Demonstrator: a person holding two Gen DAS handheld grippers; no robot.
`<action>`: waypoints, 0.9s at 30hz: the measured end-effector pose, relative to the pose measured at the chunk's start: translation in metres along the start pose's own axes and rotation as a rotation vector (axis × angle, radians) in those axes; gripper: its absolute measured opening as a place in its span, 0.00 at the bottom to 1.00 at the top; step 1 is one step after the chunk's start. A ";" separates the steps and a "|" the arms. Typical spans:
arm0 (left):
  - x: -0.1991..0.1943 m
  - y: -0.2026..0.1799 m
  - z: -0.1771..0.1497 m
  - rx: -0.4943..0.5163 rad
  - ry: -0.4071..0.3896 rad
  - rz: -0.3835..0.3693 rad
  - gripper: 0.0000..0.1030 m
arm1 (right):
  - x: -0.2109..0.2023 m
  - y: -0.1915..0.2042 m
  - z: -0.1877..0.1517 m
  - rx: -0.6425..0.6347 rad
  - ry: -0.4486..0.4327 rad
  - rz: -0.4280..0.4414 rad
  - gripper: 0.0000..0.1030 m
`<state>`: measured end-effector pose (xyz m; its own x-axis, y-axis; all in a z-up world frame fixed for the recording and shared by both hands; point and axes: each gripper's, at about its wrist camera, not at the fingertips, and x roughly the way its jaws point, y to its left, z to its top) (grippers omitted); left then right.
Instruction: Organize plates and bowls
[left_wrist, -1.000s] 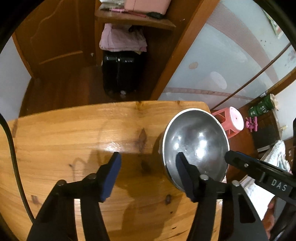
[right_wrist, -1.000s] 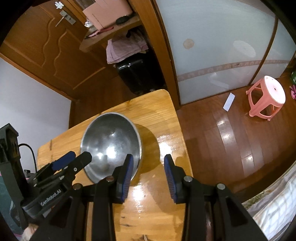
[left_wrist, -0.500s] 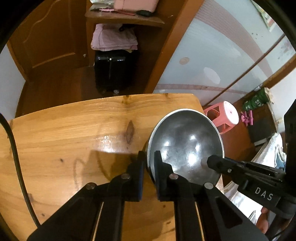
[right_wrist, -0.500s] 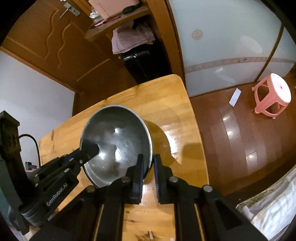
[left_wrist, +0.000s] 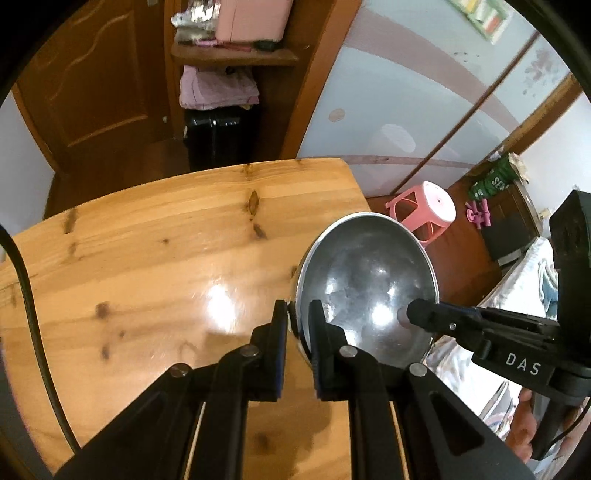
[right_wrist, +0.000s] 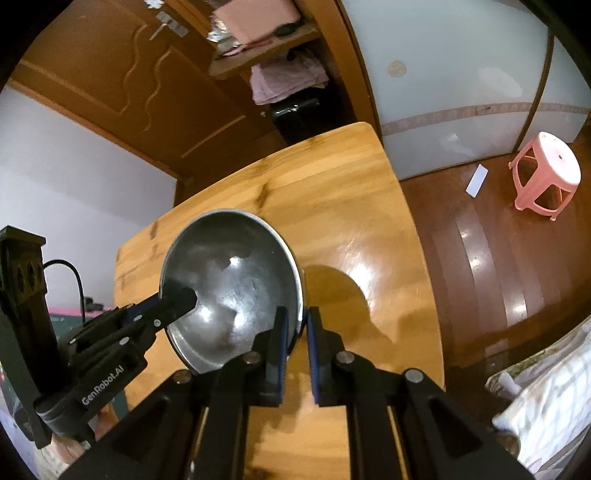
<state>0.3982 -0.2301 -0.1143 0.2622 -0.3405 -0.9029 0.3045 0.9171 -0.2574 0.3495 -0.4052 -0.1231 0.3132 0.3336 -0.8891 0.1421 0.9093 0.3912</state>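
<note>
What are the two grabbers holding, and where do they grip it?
Both hold one metal bowl by its rim. The left gripper pinches the rim on one side, and the right gripper pinches the opposite side.

Shiny steel bowl (left_wrist: 365, 280) tilted, held above wood table's edge.

Room is lit warm from overhead; glare is seen on the surface (left_wrist: 218, 306) and bowl (right_wrist: 236, 291), w/ a dark shadow cast beside it. Edges are fisheye-bent, vignetted black.
</note>
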 end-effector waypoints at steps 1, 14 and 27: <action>-0.016 -0.004 -0.009 0.010 -0.009 0.012 0.09 | -0.008 0.005 -0.007 -0.007 -0.006 0.002 0.09; -0.163 -0.034 -0.089 0.031 -0.095 0.042 0.09 | -0.127 0.069 -0.093 -0.112 -0.130 0.006 0.09; -0.216 -0.037 -0.191 0.014 -0.116 -0.012 0.09 | -0.152 0.081 -0.196 -0.142 -0.156 0.033 0.09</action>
<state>0.1555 -0.1513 0.0245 0.3626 -0.3740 -0.8536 0.3209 0.9100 -0.2624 0.1291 -0.3339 -0.0031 0.4583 0.3312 -0.8248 -0.0006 0.9281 0.3723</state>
